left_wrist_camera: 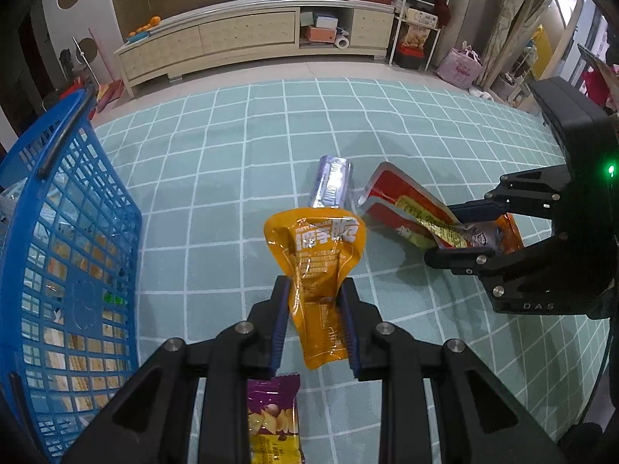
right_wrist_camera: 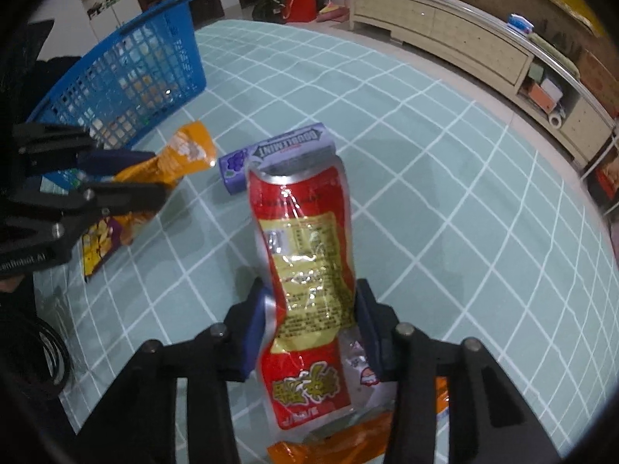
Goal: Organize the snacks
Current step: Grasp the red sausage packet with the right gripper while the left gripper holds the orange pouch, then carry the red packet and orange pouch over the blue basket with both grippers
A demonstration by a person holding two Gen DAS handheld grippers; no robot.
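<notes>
Both hands are mid-pickup, gathering loose snacks for the blue basket [left_wrist_camera: 69, 255], which stands just off to the left gripper's [left_wrist_camera: 315, 324] left. That gripper is pinched tight on an orange pouch [left_wrist_camera: 315, 255], lifted clear of the checked cloth [left_wrist_camera: 232, 154]. The right gripper [right_wrist_camera: 309, 332] has its jaws narrowed around a red packet [right_wrist_camera: 305, 239], pads against its sides. The grip looks barely settled, so I'd judge it needs firming before carrying. A purple gum pack [right_wrist_camera: 271, 154] lies just beyond the red packet.
</notes>
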